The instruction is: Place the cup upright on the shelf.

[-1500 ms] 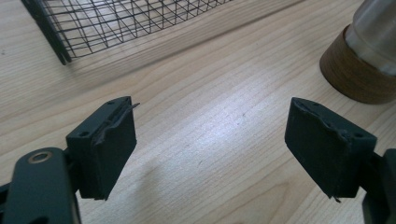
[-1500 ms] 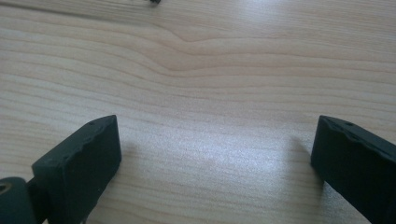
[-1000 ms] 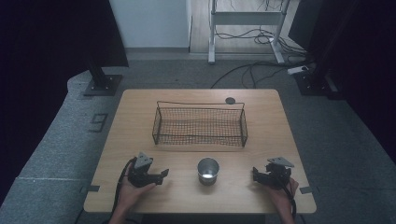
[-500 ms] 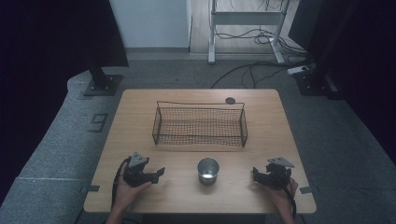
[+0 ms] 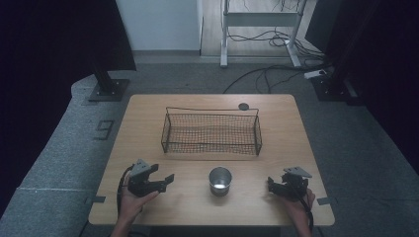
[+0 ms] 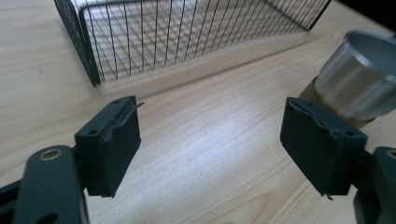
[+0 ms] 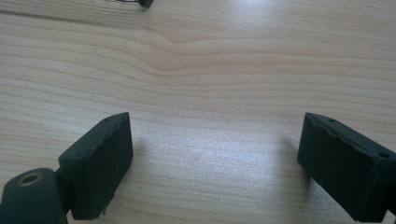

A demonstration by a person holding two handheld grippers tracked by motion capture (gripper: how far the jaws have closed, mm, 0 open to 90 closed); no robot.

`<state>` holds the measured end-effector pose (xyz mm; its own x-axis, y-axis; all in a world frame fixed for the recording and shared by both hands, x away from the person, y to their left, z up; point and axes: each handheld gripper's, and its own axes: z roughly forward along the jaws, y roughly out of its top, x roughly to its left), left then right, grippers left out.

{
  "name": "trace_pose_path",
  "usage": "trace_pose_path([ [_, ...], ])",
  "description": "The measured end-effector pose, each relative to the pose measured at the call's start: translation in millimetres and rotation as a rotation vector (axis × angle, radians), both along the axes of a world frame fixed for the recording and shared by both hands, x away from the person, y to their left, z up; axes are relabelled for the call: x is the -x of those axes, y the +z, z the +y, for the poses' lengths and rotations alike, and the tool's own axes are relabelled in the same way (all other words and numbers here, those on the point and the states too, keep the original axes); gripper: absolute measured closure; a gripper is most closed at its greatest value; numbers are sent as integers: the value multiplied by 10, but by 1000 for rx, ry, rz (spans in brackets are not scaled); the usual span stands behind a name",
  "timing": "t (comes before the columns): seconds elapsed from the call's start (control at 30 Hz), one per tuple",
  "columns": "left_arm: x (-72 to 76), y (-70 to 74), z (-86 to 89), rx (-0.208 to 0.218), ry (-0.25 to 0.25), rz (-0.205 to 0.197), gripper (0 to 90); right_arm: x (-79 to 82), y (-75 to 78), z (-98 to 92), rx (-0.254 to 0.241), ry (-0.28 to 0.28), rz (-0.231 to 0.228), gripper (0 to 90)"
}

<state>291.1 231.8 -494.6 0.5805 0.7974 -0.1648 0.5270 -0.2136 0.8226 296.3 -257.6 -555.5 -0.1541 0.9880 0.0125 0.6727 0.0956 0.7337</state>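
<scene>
A "9" on the floor (image 5: 104,129) (left of table)

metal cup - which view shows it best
The high view: the metal cup stands whole and upright on the table, its open top visible, between both grippers and in front of the wire basket. The left gripper view catches part of it at the right edge.

A black wire basket (image 5: 211,132) sits on the wooden table (image 5: 143,148), a small dark disc (image 5: 243,106) behind it.
</scene>
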Motion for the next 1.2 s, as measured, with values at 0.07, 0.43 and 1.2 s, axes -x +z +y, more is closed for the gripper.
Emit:
trace_pose_path([
  [0.07, 7, 28, 4, 7, -3, -5, 206, 3, 0, 1, -1, -2, -1, 104],
  [0.43, 28, 128, -139, 45, -63, -16, 205, 4, -1, -1, -3, -4, -4, 110],
  [1.2, -19, 254, -521, 30, -157, -19, 196, 9, 2, -2, -3, -13, -4, 126],
])
